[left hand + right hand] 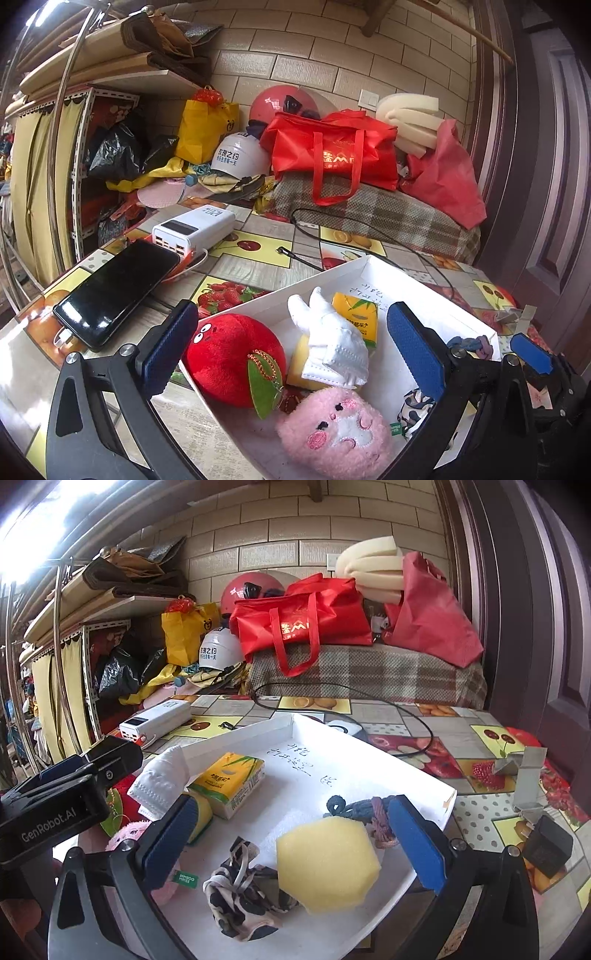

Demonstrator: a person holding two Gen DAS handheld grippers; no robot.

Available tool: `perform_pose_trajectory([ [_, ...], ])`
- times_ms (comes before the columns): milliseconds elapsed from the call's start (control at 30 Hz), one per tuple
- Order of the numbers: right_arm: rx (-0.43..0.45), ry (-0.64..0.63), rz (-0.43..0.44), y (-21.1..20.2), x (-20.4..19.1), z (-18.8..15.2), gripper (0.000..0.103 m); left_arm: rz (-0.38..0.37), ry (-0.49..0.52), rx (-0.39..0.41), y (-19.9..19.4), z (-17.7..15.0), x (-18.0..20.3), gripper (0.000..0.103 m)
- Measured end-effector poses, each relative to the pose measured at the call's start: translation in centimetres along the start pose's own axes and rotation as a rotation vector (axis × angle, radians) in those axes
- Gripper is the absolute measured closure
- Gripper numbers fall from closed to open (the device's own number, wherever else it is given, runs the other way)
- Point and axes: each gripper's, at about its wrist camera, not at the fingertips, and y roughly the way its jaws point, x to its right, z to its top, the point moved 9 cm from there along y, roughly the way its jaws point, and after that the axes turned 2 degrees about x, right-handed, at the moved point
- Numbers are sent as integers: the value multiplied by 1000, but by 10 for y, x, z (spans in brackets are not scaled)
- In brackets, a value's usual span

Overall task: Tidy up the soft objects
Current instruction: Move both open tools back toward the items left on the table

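A shallow white box [325, 275] [413, 771] lies on the table. In the left wrist view it holds a red plush apple [231, 360], a white face mask [332, 343], a yellow tissue pack [356, 317] and a pink plush [338, 432]. My left gripper [291, 352] is open and empty above them. In the right wrist view the box holds a yellow sponge [327, 864], a black-and-white patterned cloth [240, 893], a blue and pink knitted piece [360, 808] and the tissue pack [231, 781]. My right gripper [291, 840] is open over the sponge, not touching it.
A black phone [114, 291] and a white power bank [194, 229] lie at the table's left. A black cable [369, 716] runs behind the box. Red bags [332, 151], helmets and foam sit on a plaid cushion at the back. A small black charger [546, 849] lies at the right.
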Motion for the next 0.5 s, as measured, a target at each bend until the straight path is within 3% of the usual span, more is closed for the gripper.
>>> perform_pose_trajectory([
  [267, 35, -43, 17, -35, 8, -9, 0, -55, 9, -20, -19, -10, 10, 0],
  [367, 37, -23, -4, -53, 33, -16, 0, -95, 88, -17, -31, -16, 34, 0],
  [500, 7, 4, -62, -77, 81, -29, 0, -177, 273, 20, -57, -30, 86, 0],
])
